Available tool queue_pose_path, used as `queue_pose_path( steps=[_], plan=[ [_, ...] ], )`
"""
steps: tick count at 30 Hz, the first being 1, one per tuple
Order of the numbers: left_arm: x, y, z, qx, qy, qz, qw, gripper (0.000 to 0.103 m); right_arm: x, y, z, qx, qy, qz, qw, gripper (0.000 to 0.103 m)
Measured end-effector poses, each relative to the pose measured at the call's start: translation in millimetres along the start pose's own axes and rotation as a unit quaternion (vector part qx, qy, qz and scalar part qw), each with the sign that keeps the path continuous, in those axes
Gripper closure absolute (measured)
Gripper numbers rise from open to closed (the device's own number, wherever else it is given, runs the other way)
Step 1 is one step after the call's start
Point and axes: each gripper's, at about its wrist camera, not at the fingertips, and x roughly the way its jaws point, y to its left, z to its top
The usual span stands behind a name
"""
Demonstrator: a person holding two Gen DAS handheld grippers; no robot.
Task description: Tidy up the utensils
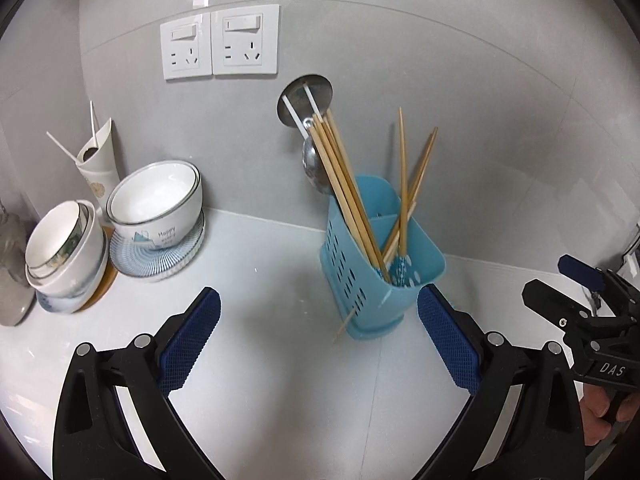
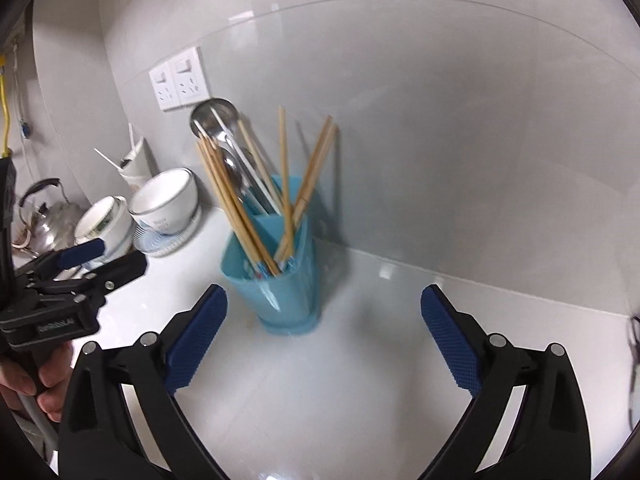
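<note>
Standing upright on the white desk (image 1: 260, 280) near the far wall, the blue caddy (image 1: 380, 280) holds chopsticks (image 1: 344, 188) and a ladle (image 1: 306, 96). Left hand-held gripper (image 1: 320, 344) wide, nothing between its pads; right hand-held gripper (image 2: 324, 340) likewise wide and empty. Bowls (image 1: 156, 204) stacked far left, well apart from the caddy.
</note>
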Motion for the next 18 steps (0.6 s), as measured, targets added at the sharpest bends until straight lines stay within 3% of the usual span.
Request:
queue_pose_path(
  steps=[7,18],
  plan=[
    [-9.4,-12.2,-24.2,0.003,0.023,-0.008,0.9997,0.006,-15.1,-3.6,-24.3,-0.003,0.020,-0.031,0.999,0.008],
    [-14.5,-18.7,-30.4,0.008,0.025,-0.009,0.9996,0.006,-25.3,-2.0,-29.1,-0.010,0.026,-0.033,0.999,0.008]
  ],
)
